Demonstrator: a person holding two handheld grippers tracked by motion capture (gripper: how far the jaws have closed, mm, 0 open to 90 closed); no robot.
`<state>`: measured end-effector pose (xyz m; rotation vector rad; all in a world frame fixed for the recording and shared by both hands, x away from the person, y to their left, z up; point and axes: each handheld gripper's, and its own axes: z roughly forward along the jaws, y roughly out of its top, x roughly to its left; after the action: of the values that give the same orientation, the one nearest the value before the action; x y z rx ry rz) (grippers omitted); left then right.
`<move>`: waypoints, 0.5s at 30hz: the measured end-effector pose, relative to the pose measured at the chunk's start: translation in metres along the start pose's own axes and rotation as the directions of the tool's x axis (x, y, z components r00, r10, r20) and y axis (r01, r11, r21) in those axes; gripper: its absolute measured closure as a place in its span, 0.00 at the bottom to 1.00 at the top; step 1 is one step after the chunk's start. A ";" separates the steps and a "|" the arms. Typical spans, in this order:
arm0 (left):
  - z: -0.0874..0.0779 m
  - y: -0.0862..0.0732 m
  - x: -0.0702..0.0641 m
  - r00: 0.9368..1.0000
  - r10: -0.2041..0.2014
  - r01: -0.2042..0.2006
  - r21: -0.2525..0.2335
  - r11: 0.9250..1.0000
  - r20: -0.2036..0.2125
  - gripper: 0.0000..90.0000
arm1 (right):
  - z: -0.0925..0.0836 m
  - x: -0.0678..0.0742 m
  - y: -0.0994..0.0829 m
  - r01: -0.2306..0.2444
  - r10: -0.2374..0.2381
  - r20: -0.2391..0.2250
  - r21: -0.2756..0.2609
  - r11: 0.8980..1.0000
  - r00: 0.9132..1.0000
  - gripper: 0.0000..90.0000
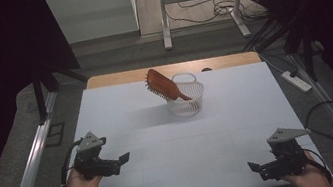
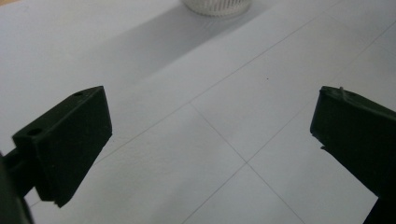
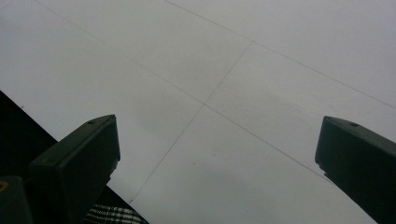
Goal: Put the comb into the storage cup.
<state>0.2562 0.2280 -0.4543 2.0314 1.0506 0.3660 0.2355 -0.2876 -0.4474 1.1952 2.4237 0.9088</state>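
High view: hairbrush [image 1: 163, 86] in basket [image 1: 187, 101] — left hand-held gripper [image 1: 123, 159], right hand-held gripper [image 1: 253, 166] both agape.

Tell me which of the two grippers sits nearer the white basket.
The left gripper: it sits higher up the table, closer to the basket holding the hairbrush. The right gripper is at the near edge.

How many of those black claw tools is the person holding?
2. The left gripper is at the near left of the white table, its fingers open. The right gripper is at the near right edge, fingers open too. Both are empty.
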 end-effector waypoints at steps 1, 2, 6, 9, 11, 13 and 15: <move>-0.001 -0.002 -0.001 1.000 -0.002 0.002 0.000 1.000 -0.001 0.00 | 0.000 0.000 0.000 0.000 0.000 0.001 0.000 1.000 1.000 0.00; -0.001 -0.002 -0.001 1.000 -0.002 0.002 0.000 1.000 -0.001 0.00 | 0.000 0.000 0.000 0.000 0.000 0.001 0.000 1.000 1.000 0.00; -0.003 -0.005 -0.002 1.000 -0.006 0.006 0.000 1.000 -0.003 0.00 | 0.000 0.000 0.000 0.000 0.000 0.001 0.001 1.000 1.000 0.00; -0.004 -0.008 -0.003 1.000 -0.007 0.007 0.003 1.000 -0.004 0.00 | 0.000 0.000 0.000 -0.001 0.001 0.002 0.000 1.000 1.000 0.00; -0.005 -0.009 -0.004 1.000 -0.010 0.010 0.003 1.000 -0.005 0.00 | 0.000 0.000 0.000 0.000 0.000 0.002 0.000 1.000 1.000 0.00; -0.006 -0.011 -0.005 1.000 -0.007 0.008 0.007 1.000 -0.007 0.00 | 0.000 0.000 0.000 0.001 -0.001 0.002 0.000 1.000 1.000 0.00; -0.007 -0.013 -0.005 1.000 -0.007 0.007 0.010 1.000 -0.009 0.00 | 0.000 0.000 0.000 0.000 0.000 0.002 0.000 1.000 1.000 0.00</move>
<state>0.2422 0.2316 -0.4591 2.0365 1.0668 0.3670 0.2353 -0.2872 -0.4475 1.1954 2.4222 0.9061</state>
